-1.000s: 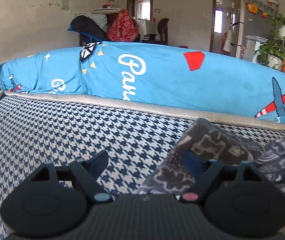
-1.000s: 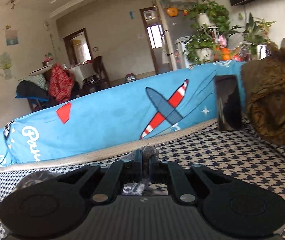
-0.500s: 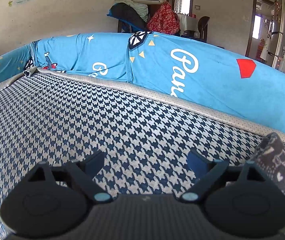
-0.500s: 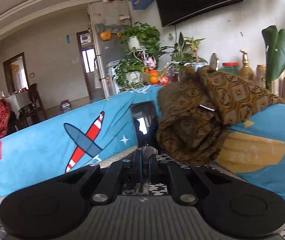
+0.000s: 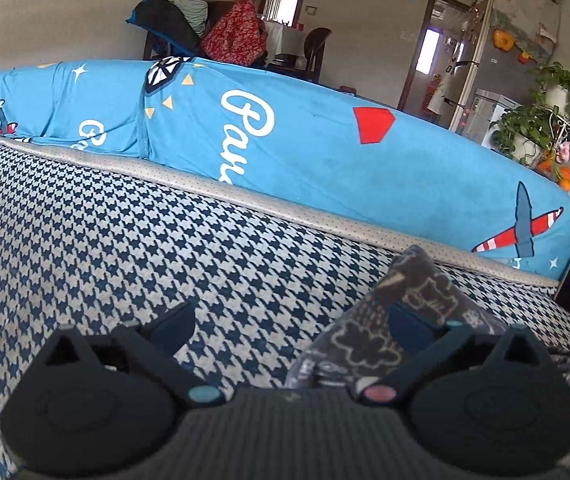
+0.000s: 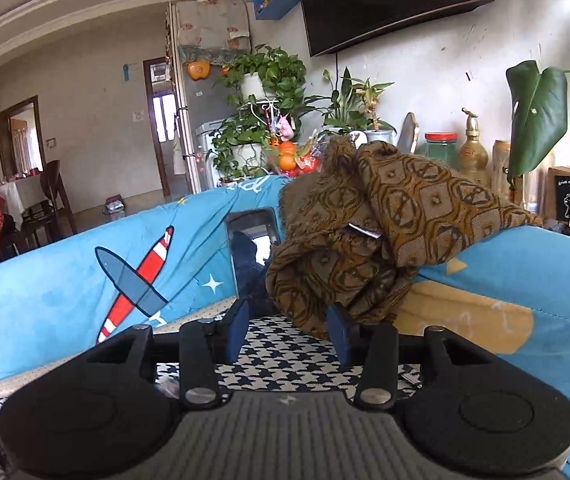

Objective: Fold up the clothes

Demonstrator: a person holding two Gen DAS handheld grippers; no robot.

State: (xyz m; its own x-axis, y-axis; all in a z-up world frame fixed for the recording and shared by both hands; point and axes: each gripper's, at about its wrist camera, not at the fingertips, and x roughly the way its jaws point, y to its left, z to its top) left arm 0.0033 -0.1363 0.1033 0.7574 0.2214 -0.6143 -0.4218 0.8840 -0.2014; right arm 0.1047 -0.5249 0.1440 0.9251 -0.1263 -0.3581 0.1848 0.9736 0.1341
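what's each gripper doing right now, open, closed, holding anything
Left gripper: open wide, jaws just opened further, holding nothing; the grey patterned garment lies by its right finger.
Right gripper: open, jaws just opened, nothing between the fingers.

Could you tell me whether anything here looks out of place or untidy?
Yes: a brown patterned cloth sits bunched, unfolded, on the blue sofa back, and a phone leans upright against that back, easily toppled.

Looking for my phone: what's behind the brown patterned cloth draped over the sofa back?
A dark phone-like slab leans against the blue sofa cover, partly tucked behind the brown patterned cloth. The cloth covers the slab's right edge and whatever lies further behind.
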